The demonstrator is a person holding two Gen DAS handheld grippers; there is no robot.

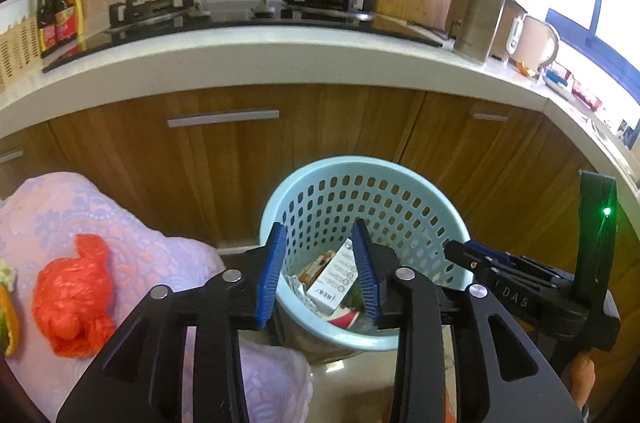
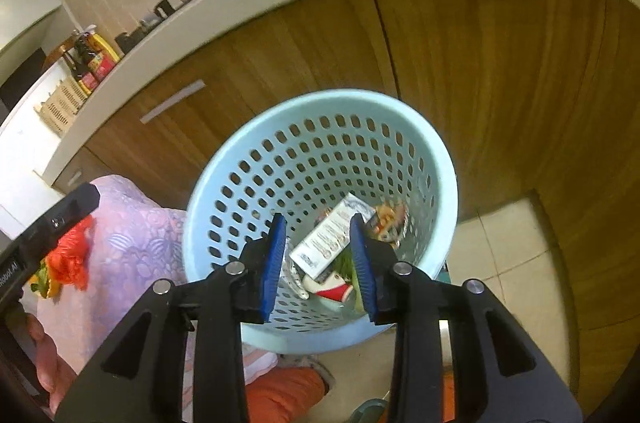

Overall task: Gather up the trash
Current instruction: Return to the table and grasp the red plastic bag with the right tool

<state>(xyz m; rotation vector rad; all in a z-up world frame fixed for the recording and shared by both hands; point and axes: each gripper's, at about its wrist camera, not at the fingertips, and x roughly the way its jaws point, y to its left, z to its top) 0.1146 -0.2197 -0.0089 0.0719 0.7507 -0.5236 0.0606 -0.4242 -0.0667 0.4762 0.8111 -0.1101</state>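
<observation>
Hovering over the blue basket (image 2: 434, 159), both grippers are spread with nothing between their pads: the left gripper (image 1: 320, 273) and the right gripper (image 2: 320, 265). Several pieces already lie in the basket, among them a white carton (image 2: 332, 237) and a red-and-white cup (image 2: 334, 291). Judging by this, the job is partly done; a red bag (image 1: 70, 297) and some vegetable scraps (image 1: 9, 311) remain on the pink cloth (image 1: 132, 235) at nine o'clock of the basket.
</observation>
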